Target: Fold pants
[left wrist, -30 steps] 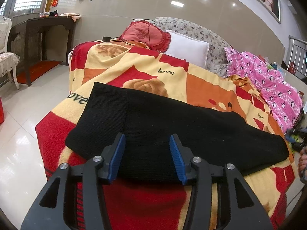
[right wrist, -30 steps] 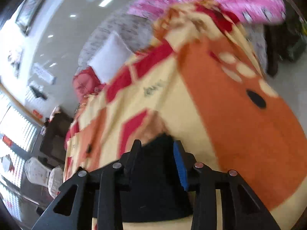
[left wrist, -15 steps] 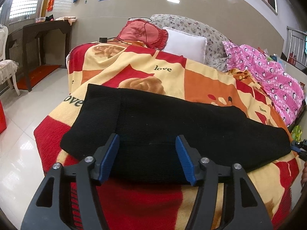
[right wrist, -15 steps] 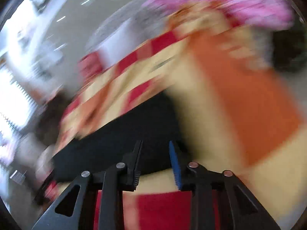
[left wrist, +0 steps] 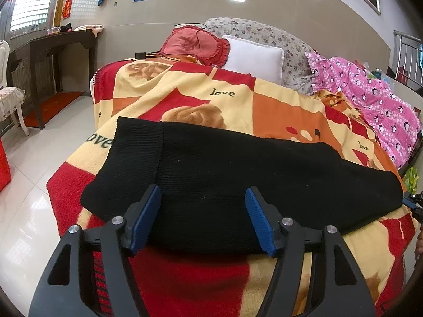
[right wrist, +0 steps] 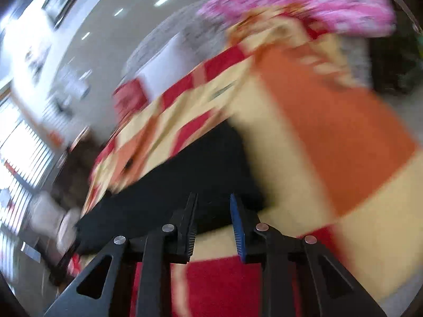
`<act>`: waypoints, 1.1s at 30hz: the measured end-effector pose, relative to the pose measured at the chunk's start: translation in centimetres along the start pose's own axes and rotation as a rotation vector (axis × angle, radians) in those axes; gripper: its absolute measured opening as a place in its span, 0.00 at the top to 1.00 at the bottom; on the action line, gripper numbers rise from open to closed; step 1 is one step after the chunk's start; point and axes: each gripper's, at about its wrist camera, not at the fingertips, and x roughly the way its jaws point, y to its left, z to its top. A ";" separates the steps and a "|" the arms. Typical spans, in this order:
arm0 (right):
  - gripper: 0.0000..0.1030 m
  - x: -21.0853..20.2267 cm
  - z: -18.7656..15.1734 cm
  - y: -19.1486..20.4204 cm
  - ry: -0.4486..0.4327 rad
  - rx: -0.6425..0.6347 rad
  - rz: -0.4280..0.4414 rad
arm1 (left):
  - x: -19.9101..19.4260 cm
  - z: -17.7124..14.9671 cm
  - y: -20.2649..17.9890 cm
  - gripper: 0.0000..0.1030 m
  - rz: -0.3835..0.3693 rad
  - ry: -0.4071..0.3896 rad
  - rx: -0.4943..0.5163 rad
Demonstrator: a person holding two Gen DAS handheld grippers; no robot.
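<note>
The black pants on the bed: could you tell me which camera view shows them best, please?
The left wrist view: the black pants lie sharp and nearly whole across the blanket. The right wrist view is blurred and shows only one end.

Left wrist view close above the black knitted pants (left wrist: 238, 174), facing the headboard pillows, right wrist view (blurred) at their narrow end (right wrist: 190, 185), both sharing the red-and-yellow patterned blanket (left wrist: 171, 89).

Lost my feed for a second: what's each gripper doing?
Left gripper: opening, nothing gripped, above the pants.
Right gripper: closing, pants edge between the jaws, not pinched.
</note>
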 end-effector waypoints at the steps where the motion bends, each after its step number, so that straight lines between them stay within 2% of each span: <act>1: 0.68 -0.6 0.2 -0.6 -0.029 0.029 -0.054 | 0.0 0.0 0.0 0.35 0.000 0.000 0.001; 2: 0.68 -1.2 0.4 -1.3 -0.044 0.060 -0.108 | 0.0 0.0 0.0 0.33 -0.001 0.001 0.003; 3: 0.68 -1.4 0.5 -1.7 -0.050 0.070 -0.087 | 0.0 0.0 0.0 0.32 0.001 0.002 0.007; 5: 0.69 -2.1 0.2 -0.9 -0.073 0.054 0.024 | 0.0 0.1 -0.2 0.31 0.003 0.003 0.012; 7: 0.65 -2.5 -0.1 0.4 -0.080 0.002 0.060 | 0.0 0.1 -0.1 0.31 0.002 0.003 0.013; 8: 0.61 -2.1 -0.2 0.6 -0.062 -0.015 0.048 | 0.0 0.1 -0.2 0.31 0.002 0.002 0.013; 10: 0.58 -0.8 -0.1 -0.3 -0.009 0.043 -0.044 | -0.2 0.5 -0.5 0.31 0.015 0.004 0.020; 12: 0.58 -0.8 0.4 -1.8 -0.019 0.138 0.012 | -1.0 1.3 -1.2 0.31 0.049 -0.022 0.028; 13: 0.54 -1.5 0.4 -2.1 -0.032 0.170 0.035 | -1.8 1.9 -1.7 0.30 0.032 -0.052 0.022; 14: 0.51 -1.7 0.8 -2.4 -0.038 0.181 0.038 | -2.4 2.5 -2.4 0.25 -0.006 -0.076 0.017; 16: 0.30 -2.3 0.8 -3.0 -0.028 0.210 0.067 | -2.7 3.4 -4.2 0.16 -0.078 -0.089 0.029; 18: 0.28 -1.6 1.1 -3.7 0.008 0.258 0.102 | -2.0 3.7 -6.0 0.16 -0.123 -0.064 0.048; 20: 0.28 -1.0 1.0 -3.9 0.058 0.297 0.145 | -0.7 3.6 -7.5 0.16 -0.116 -0.033 0.075; 22: 0.24 -0.4 1.2 -3.6 0.095 0.304 0.120 | 0.9 3.2 -8.3 0.16 -0.105 0.004 0.077; 25: 0.18 0.9 2.2 -2.7 0.131 0.303 0.100 | 2.5 2.5 -8.1 0.16 -0.072 0.056 0.044; 27: 0.17 1.8 2.5 -2.3 0.152 0.310 0.109 | 3.0 2.3 -7.4 0.16 -0.075 0.084 0.003; 29: 0.17 2.8 2.9 -2.0 0.178 0.311 0.126 | 3.1 2.1 -6.5 0.16 -0.105 0.090 -0.045; 33: 0.17 3.4 3.0 -1.9 0.204 0.304 0.146 | 2.8 1.8 -6.3 0.16 -0.121 0.080 -0.042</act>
